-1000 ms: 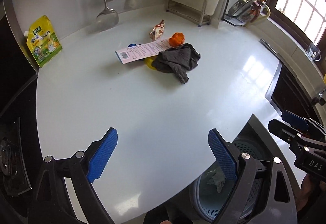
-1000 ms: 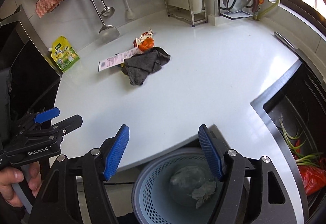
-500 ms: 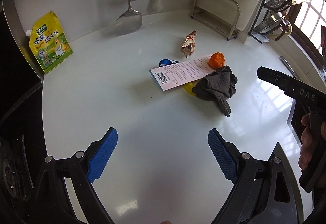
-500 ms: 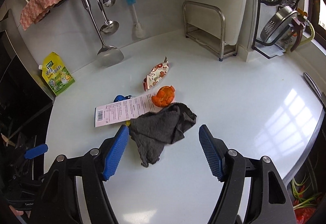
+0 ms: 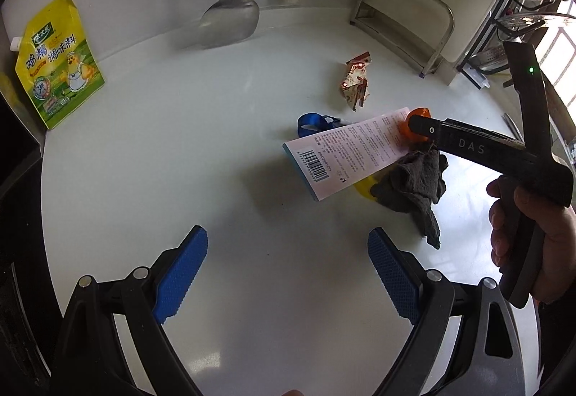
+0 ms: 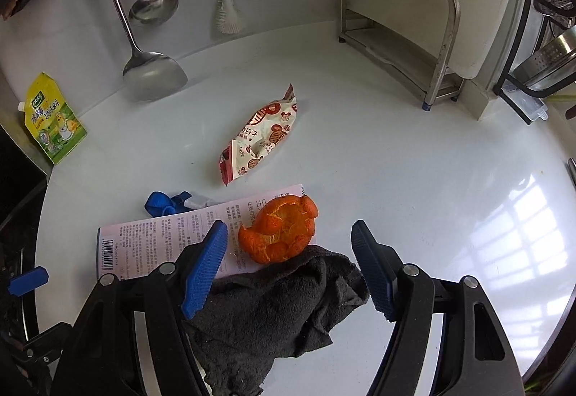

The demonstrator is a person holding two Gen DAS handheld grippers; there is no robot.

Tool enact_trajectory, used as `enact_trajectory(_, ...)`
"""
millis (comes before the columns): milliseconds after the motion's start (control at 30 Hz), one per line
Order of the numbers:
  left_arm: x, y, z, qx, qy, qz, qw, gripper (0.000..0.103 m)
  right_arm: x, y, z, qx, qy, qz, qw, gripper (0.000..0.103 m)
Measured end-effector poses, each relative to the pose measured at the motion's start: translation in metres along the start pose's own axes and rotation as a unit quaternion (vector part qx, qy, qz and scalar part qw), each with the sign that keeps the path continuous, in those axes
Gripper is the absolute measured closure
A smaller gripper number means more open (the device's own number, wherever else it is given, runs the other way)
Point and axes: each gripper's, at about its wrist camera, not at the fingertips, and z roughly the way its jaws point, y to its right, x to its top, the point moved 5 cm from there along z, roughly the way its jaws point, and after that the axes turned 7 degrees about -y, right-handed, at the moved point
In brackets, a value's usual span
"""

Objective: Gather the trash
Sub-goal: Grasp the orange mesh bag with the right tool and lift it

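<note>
Both grippers have swung off the bin toward the trash pile. Your right gripper (image 6: 289,266), jaws wide & empty, has the orange peel (image 6: 279,234) btwn its tips on the counter (image 6: 414,162); left gripper (image 5: 288,273), open, is farther.

Right gripper (image 6: 289,270) above trash on white tabletop (image 6: 414,172)

Jaws stand apart, gripping nothing. Orange peel (image 6: 279,234) sits between them, resting on pink leaflet (image 6: 158,237) and touching dark cloth (image 6: 273,316). Snack wrapper (image 6: 261,140) lies beyond, apart.
</note>
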Motion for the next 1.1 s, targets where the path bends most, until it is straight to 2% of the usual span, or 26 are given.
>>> enact_trajectory(67, 0.001, -0.001, 0.005, -0.002, -0.003, 0.000, 1.0000, 0.014, 0.000, -0.003, 0.007, -0.008, -0.007, -0.011, 1.000, 0.035)
enact_trajectory(100, 0.002, -0.001, 0.007, -0.003, -0.005, -0.001, 1.0000, 0.014, 0.001, -0.005, 0.011, -0.013, -0.011, -0.016, 1.000, 0.039)
enact_trajectory(233, 0.002, -0.002, 0.013, -0.004, -0.012, -0.002, 0.9999, 0.014, -0.002, -0.007, 0.019, -0.014, -0.029, -0.023, 0.999, 0.064)
enact_trajectory(300, 0.002, -0.002, 0.014, -0.005, -0.013, -0.001, 0.9999, 0.014, -0.003, -0.008, 0.016, -0.018, -0.027, -0.029, 0.999, 0.071)
enact_trajectory(500, 0.007, 0.003, 0.017, -0.011, -0.013, 0.003, 0.9999, 0.014, -0.002, -0.002, -0.002, 0.028, -0.012, 0.013, 0.999, 0.083)
enact_trajectory(1000, 0.033, 0.011, 0.053, -0.044, -0.026, 0.000, 0.9987, 0.014, -0.002, -0.003, -0.064, 0.083, 0.041, 0.046, 0.995, 0.090)
enact_trajectory(1100, 0.037, 0.012, 0.061, -0.049, -0.031, -0.001, 0.9983, 0.014, 0.000, -0.002, -0.073, 0.126, 0.047, 0.069, 0.989, 0.090)
